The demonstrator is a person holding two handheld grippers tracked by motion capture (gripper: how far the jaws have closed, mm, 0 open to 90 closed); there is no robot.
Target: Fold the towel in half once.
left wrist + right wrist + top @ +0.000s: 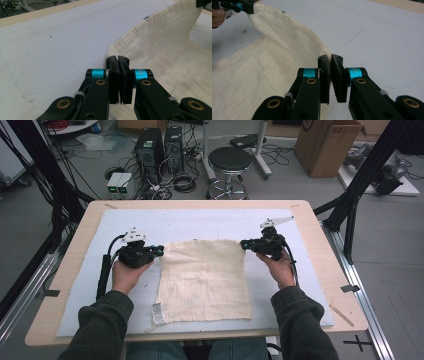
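On the desk (310, 270), over the white mat (200, 222) that covers most of its wooden top, there's a cream-coloured cloth (205, 280) spread out roughly in the middle, and both tools are on its far corners. From the high view, the left tool (159, 251) sits at the far left corner of the cloth and the right tool (244, 243) at the far right corner, each held in one of the person's hands, dark green sleeves coming in from the bottom. Near edge of the cloth lies flat on the mat, and a little white label (158, 314) pokes out at the near left corner. In the left gripper view the left tool (118, 59) has its jaws pressed together with the cloth (160, 50) corner pinched between them, and the fabric rises up from there in a curved wall toward the other tool at the top right, so that far edge is lifted off the mat. Same deal in the right gripper view: the right tool (330, 58) is clamped on the cloth (269, 62) edge, with only a thin gap showing between the pads, and the cloth sweeps off to the upper left where the other tool grips it. Behind the desk, on the floor, you can see a black stool (229, 160), a couple of computer towers (150, 147) and a cardboard box (327, 145).
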